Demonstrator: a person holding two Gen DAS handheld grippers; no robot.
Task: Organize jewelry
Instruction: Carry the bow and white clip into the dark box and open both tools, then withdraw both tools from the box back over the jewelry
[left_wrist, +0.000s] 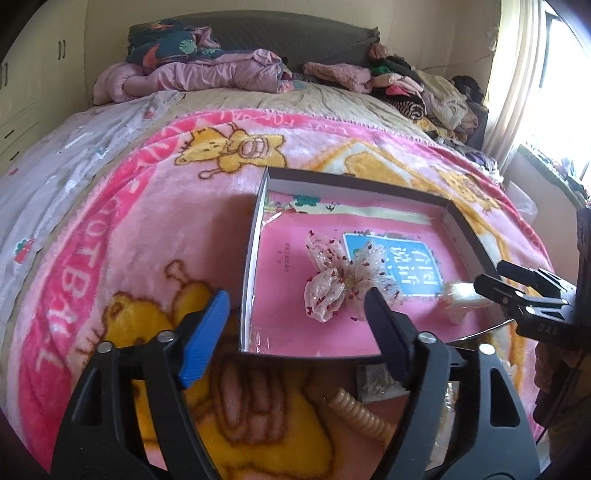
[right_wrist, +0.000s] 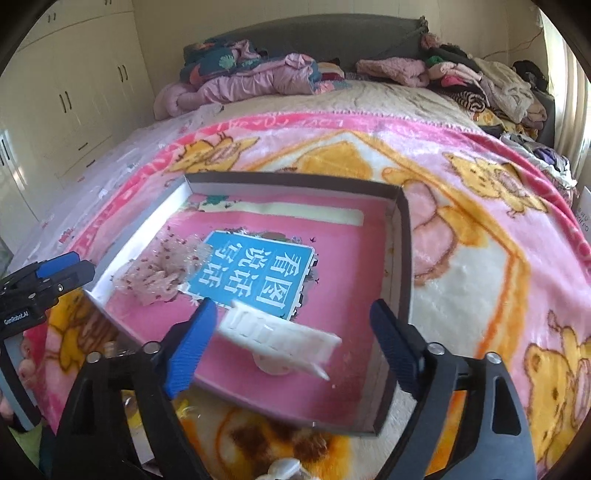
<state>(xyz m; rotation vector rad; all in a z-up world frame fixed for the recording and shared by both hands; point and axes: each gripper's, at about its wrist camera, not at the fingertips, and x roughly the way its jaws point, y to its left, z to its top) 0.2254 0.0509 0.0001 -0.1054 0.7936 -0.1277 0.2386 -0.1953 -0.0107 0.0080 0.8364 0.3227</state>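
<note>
A shallow dark-rimmed box (left_wrist: 255, 236) (right_wrist: 402, 236) with a pink book as its floor lies on the bed. A sheer bow hair clip with red dots (left_wrist: 340, 280) (right_wrist: 155, 277) lies inside it at the left. A white hair claw clip (right_wrist: 280, 332) (left_wrist: 461, 299) is blurred just above the box floor between the open jaws of my right gripper (right_wrist: 295, 343), touching its left finger; whether it rests on the floor I cannot tell. My left gripper (left_wrist: 295, 328) is open and empty over the box's near left corner.
A cream spiral hair tie (left_wrist: 358, 413) and a small silvery piece (left_wrist: 376, 380) lie on the pink bear blanket (left_wrist: 129, 258) in front of the box. More small pale items (right_wrist: 284, 469) lie near the front edge. Piled clothes (right_wrist: 461, 81) fill the bed's far end.
</note>
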